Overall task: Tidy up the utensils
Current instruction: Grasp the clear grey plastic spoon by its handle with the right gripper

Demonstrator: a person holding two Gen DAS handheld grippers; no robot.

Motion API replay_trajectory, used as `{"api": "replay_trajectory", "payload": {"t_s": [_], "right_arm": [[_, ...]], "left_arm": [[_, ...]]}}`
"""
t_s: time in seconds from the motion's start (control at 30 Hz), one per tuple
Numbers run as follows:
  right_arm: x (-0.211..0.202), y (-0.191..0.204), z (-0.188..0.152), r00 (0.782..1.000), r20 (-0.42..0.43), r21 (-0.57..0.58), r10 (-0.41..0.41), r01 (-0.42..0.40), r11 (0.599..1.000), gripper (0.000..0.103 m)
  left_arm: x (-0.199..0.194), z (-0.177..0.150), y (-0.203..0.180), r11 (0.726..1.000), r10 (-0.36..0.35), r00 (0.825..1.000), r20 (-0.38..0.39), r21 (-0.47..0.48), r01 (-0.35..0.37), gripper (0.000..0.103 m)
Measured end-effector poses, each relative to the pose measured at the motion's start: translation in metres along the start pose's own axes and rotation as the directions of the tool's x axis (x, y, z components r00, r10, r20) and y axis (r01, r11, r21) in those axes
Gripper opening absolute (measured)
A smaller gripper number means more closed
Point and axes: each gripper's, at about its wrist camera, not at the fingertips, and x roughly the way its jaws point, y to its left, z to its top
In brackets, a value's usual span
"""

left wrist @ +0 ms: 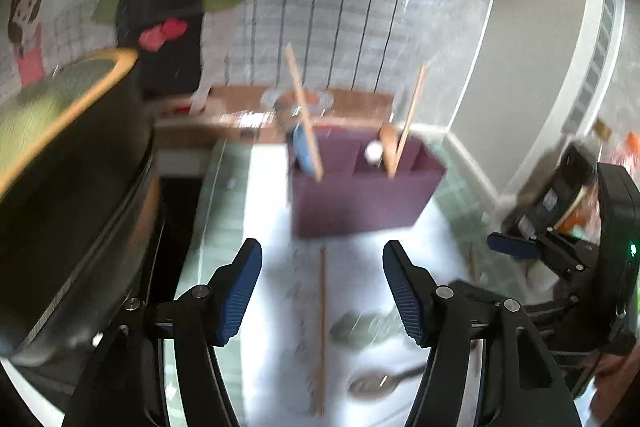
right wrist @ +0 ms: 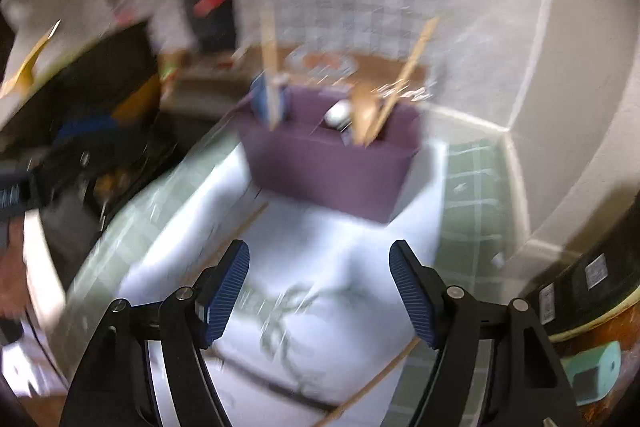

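Left wrist view: the left gripper (left wrist: 322, 291) stands spread wide with nothing between its blue pads. Just ahead of it sits a purple organizer box (left wrist: 360, 203) on a white cloth (left wrist: 280, 267) over the tabletop (left wrist: 464, 207). In the box's left compartment a blue utensil (left wrist: 303, 151) leans with a wooden chopstick (left wrist: 304, 115) slanting up out of it; toward the right, a white-tipped item (left wrist: 374, 151) sits beside a wooden spoon (left wrist: 389, 143) and a second upright chopstick (left wrist: 408, 123). Directly between and below the pads another chopstick (left wrist: 321, 331) lies flat on the cloth, with a dark spoon (left wrist: 376, 383) to its right.

This view alone shows the right gripper (left wrist: 514, 247) off to the right. The right wrist view shows the right gripper (right wrist: 320, 291) itself, also spread wide and empty, the same box (right wrist: 332, 171) ahead and slightly left, and a loose chopstick (right wrist: 376, 383) crossing the cloth beneath its right pad. Both pictures are motion-blurred.
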Motion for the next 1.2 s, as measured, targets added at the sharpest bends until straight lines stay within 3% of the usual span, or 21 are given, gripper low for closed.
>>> {"api": "replay_trajectory", "payload": {"t_s": [0.13,0.23,0.33,0.53,0.7,0.8,0.97,1.07,1.2], "right_arm": [[0.009,0.047,-0.031,0.987,-0.106,-0.198,0.121,-0.140,0.970,0.070],[0.016,0.071,-0.044,0.975,-0.152,-0.277,0.161,-0.198,0.940,0.066],[0.026,0.084,-0.050,0.971,-0.182,-0.308,0.155,-0.206,0.929,0.061],[0.055,0.088,-0.044,0.958,-0.245,-0.332,0.152,-0.230,0.915,0.057],[0.073,0.081,-0.042,0.937,-0.303,-0.287,0.172,-0.261,0.922,0.046],[0.072,0.076,-0.039,0.940,-0.291,-0.249,0.179,-0.255,0.934,0.035],[0.064,0.063,-0.034,0.958,-0.254,-0.190,0.133,-0.184,0.964,0.034],[0.057,0.037,-0.028,0.962,-0.241,-0.056,0.126,-0.143,0.988,0.033],[0.048,0.001,-0.023,0.967,-0.228,0.103,0.115,-0.093,0.990,0.032]], "left_arm": [[0.004,-0.034,0.023,1.000,0.007,0.996,-0.088,-0.013,-0.008,0.064],[0.007,-0.052,0.040,0.998,0.023,0.990,-0.136,-0.057,-0.031,0.064],[0.007,-0.066,0.052,0.994,0.016,0.985,-0.170,-0.102,-0.034,0.064],[0.004,-0.083,0.049,0.997,-0.003,0.979,-0.206,-0.076,-0.013,0.064],[0.008,-0.092,0.052,0.995,-0.025,0.969,-0.246,-0.102,0.000,0.064],[0.011,-0.095,0.053,0.995,-0.023,0.966,-0.258,-0.104,-0.004,0.064],[0.017,-0.091,0.044,0.996,-0.046,0.965,-0.260,-0.089,0.024,0.064],[0.028,-0.081,0.032,0.994,-0.095,0.960,-0.265,-0.073,0.078,0.064],[0.057,-0.058,0.014,0.986,-0.164,0.935,-0.315,-0.053,0.156,0.064]]}}
